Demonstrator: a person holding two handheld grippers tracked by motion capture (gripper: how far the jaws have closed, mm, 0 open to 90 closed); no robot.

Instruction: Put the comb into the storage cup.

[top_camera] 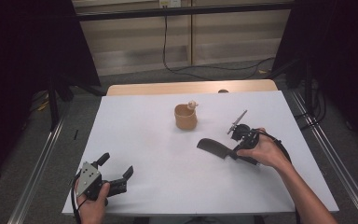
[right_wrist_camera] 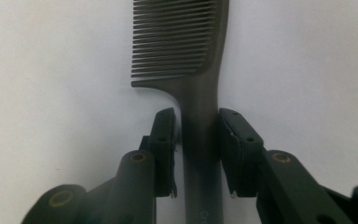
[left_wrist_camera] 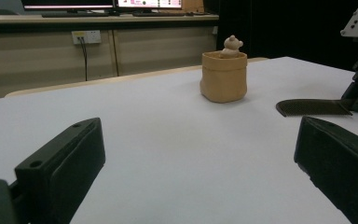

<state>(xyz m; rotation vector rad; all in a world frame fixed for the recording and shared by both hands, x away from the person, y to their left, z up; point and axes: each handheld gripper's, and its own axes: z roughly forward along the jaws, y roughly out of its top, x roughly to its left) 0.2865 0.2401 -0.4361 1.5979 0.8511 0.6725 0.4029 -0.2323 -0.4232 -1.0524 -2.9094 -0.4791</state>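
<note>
A dark comb (top_camera: 211, 146) lies flat on the white table top (top_camera: 149, 140), right of centre, with its teeth pointing toward the middle. My right gripper (top_camera: 230, 154) lies low over the comb's handle. In the right gripper view the handle (right_wrist_camera: 199, 140) runs between the two jaws of this gripper (right_wrist_camera: 196, 126): the right pad touches it and a thin gap shows at the left pad. My left gripper (top_camera: 117, 164) rests near the front left corner, jaws wide apart and nothing between them (left_wrist_camera: 200, 135). From there the comb (left_wrist_camera: 307, 107) lies ahead to the right.
A tan fabric pouch (top_camera: 185, 119) with a small bear figure (top_camera: 192, 104) peeking out stands at the table's middle back, also in the left gripper view (left_wrist_camera: 223, 77). Dark curtains and stand legs flank the table. A cable (top_camera: 205, 70) runs across the floor behind.
</note>
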